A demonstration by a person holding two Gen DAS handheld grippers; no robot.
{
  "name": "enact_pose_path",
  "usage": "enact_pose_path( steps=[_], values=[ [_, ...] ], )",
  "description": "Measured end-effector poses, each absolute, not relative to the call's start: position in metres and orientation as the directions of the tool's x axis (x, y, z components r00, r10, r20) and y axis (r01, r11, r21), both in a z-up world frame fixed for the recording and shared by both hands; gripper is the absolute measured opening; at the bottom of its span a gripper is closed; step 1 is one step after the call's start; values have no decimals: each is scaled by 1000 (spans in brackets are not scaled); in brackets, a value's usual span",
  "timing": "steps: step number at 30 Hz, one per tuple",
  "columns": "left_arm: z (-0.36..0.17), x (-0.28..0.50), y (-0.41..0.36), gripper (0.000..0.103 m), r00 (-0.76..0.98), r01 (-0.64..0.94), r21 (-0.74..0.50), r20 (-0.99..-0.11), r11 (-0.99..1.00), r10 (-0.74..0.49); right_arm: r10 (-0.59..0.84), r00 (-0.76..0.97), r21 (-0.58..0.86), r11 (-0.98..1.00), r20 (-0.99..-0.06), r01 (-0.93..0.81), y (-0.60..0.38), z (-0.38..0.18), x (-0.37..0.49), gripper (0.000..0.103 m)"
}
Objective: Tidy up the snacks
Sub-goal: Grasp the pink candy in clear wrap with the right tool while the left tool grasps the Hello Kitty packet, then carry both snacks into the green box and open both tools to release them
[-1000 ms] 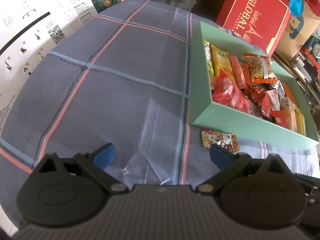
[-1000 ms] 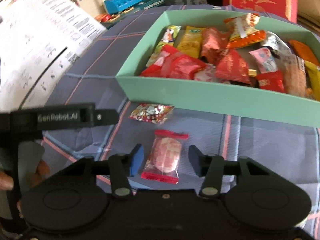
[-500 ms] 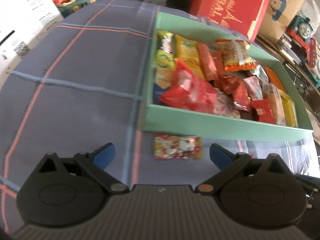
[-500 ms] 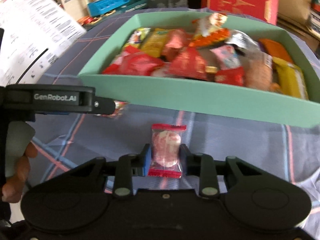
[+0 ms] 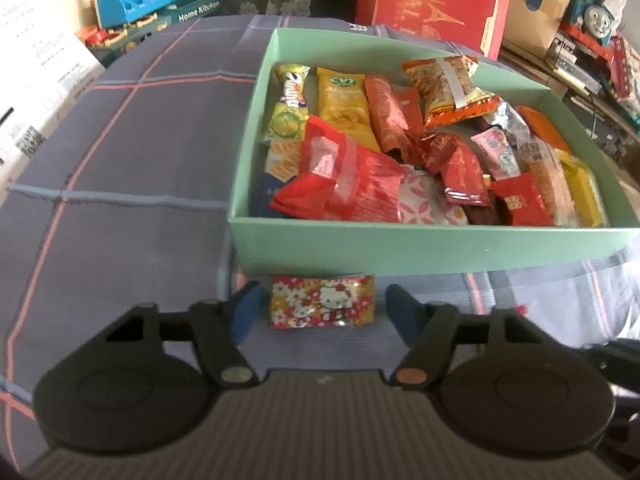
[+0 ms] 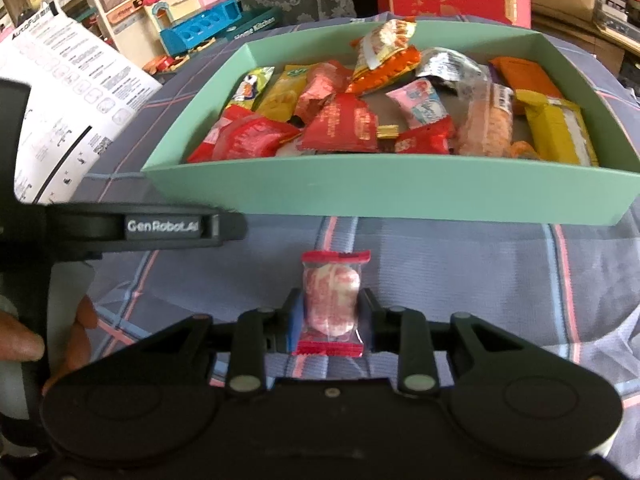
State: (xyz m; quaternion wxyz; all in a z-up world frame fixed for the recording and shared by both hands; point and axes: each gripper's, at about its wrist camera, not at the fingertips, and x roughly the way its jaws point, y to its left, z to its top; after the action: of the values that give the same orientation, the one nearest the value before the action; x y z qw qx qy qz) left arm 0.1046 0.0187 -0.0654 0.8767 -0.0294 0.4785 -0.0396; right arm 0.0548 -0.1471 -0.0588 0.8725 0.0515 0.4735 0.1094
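Note:
A green box point(image 5: 400, 248) full of snack packets sits on the plaid cloth; it also shows in the right wrist view point(image 6: 392, 192). A Hello Kitty packet point(image 5: 322, 301) lies on the cloth just in front of the box. My left gripper point(image 5: 322, 312) is open, its blue fingers either side of that packet without touching it. My right gripper point(image 6: 330, 324) is shut on a clear pink candy packet with red ends point(image 6: 331, 304), held in front of the box's near wall. The left gripper's body point(image 6: 132, 228) crosses the left of the right wrist view.
A red gift box point(image 5: 432, 0) stands behind the green box. Toy sets point(image 5: 152, 8) and a white printed sheet point(image 6: 68, 92) lie to the left. A toy train and clutter point(image 5: 592, 8) sit at the right. Plaid cloth point(image 5: 120, 160) stretches left of the box.
My left gripper swung right and closed partway until the Hello Kitty packet lay between its fingers. My right gripper shut on the pink candy packet and lifted it slightly.

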Motion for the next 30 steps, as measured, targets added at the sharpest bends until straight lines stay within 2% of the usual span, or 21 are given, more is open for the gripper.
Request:
enact_pose_path(
  steps=[2,4,7,19,30],
  values=[
    [-65,103,20,55,543,34,-76,-835,997,-82,240,528,204,971,-815,-125,-152,-59,54,29],
    [-64,102,21,44,549,29,-71,-833,997,-75,239,530,212,971,-814,-112,-157,-58,52,29],
    [-64,100,25,35,552,21,-77,-831,997,-76,235,534,218,971,-812,-97,-162,-57,48,29],
    [-51,67,37,30,529,49,-140,-836,989,-145,238,562,238,968,-792,-75,-177,-46,30,29],
    [12,72,7,30,613,184,-185,-746,965,-260,271,670,297,952,-691,-79,-201,4,38,29]
  ],
)
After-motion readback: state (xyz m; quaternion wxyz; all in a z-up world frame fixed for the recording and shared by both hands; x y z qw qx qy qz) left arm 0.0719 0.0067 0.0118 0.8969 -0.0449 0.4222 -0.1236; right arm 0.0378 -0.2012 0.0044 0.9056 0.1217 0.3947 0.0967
